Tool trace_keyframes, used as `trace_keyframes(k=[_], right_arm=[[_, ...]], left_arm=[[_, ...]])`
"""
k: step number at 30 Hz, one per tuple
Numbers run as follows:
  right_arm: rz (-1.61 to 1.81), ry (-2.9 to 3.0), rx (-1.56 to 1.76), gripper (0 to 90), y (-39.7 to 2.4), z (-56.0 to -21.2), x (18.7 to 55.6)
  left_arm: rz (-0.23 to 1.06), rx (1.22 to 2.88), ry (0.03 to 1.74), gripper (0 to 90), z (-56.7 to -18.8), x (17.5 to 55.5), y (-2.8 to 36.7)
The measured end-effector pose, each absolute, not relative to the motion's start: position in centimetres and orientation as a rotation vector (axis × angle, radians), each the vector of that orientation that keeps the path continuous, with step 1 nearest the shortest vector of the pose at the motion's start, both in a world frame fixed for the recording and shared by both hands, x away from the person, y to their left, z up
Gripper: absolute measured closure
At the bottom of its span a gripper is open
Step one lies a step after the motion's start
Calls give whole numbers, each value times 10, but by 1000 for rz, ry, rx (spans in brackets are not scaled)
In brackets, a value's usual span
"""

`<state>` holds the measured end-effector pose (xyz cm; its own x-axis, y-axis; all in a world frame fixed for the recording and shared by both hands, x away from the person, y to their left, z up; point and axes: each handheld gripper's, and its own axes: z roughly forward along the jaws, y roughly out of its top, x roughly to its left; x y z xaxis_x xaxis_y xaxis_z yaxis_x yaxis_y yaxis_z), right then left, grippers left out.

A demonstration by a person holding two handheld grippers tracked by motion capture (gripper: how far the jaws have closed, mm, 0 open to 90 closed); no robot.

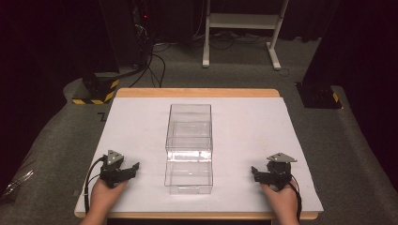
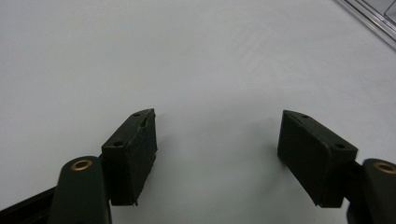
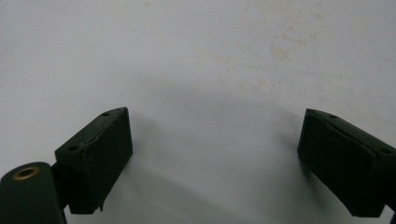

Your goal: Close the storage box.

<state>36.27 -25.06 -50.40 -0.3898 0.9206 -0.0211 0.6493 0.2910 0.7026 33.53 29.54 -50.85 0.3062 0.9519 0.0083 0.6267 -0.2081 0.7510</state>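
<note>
A clear plastic box (image 1: 189, 147) stands in the middle of the white table sheet (image 1: 136, 122), its long side running away from me, with a drawer-like front part near the front edge. My left gripper (image 1: 133, 168) rests on the sheet to the box's left, open with nothing between its jaws (image 2: 217, 140). A corner of the box (image 2: 373, 18) shows at the top right of the left gripper view. My right gripper (image 1: 255, 173) rests on the sheet to the box's right, open and empty as well (image 3: 215, 140).
The sheet covers a wooden table (image 1: 197, 92). Beyond it, on the grey carpet, stand a white desk frame (image 1: 239, 28), black stands with yellow-black hazard tape (image 1: 96, 93) and loose cables (image 1: 155, 61). A dark base (image 1: 319, 96) sits at the back right.
</note>
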Motion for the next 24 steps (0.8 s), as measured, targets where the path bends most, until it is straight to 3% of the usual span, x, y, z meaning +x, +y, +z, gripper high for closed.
trace_keyframes(k=[24], right_arm=[[865,2142,1409,99,-251,-504,363]], left_arm=[[651,1911,1419,317,-508,334,295]])
